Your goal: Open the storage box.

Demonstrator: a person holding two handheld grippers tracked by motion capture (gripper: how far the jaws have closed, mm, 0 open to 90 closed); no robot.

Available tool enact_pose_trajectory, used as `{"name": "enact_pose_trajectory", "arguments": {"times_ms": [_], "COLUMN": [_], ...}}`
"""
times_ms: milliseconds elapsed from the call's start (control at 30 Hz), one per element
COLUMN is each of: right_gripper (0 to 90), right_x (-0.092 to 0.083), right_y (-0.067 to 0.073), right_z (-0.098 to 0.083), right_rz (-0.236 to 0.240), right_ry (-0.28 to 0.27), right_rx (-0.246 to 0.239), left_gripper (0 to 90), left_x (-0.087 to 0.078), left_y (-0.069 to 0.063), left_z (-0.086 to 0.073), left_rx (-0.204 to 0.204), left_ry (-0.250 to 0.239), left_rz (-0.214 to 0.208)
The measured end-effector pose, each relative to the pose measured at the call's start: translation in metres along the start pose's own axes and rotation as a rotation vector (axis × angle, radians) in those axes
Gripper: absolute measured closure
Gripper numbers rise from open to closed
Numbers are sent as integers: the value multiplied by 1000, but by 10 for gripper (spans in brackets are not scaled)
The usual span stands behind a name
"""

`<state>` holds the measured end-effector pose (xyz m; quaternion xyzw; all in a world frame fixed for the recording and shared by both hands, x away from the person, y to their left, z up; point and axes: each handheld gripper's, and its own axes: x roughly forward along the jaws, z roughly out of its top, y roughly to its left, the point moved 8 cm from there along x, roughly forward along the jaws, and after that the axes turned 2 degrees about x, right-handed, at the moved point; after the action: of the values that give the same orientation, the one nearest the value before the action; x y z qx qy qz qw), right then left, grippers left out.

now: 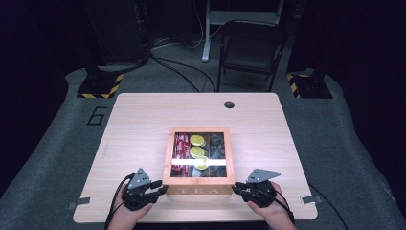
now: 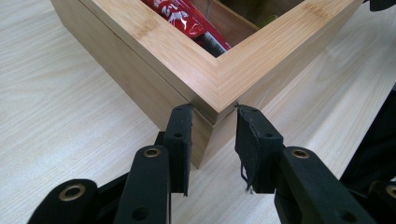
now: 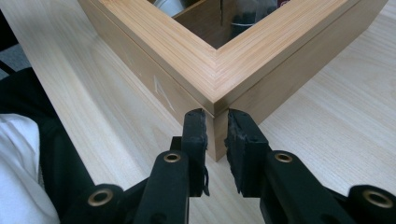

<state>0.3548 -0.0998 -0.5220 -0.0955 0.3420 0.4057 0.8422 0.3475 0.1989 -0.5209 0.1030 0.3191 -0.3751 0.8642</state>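
A folding chair (image 1: 251, 45) stood beyond the desk's (image 1: 139, 124) far edge; a round hole (image 1: 229, 104) lay near that edge.

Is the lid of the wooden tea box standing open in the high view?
No, the lid lies flat on the wooden tea box, and the packets inside show through its clear window.
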Motion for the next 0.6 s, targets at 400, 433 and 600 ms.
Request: {"name": "enact_pose_trajectory", "arguments": {"times_ms": [400, 433, 600], "right_gripper": [764, 765, 761], "right_x": [-2, -1, -2], "right_y": [2, 1, 2], "right_z": [4, 6, 9], "right_rz": [-2, -8, 6], "right_ry": [-21, -32, -48], "right_rx": [-12, -14, 12], "left_gripper": [712, 714, 709], "left_x": [-1, -1, -1], "left_y": [1, 1, 1], "left_z": [0, 1, 4], "left_rx": [-12, -15, -24], "left_ry": [-2, -10, -24], "left_rz": [-1, 4, -1]}}
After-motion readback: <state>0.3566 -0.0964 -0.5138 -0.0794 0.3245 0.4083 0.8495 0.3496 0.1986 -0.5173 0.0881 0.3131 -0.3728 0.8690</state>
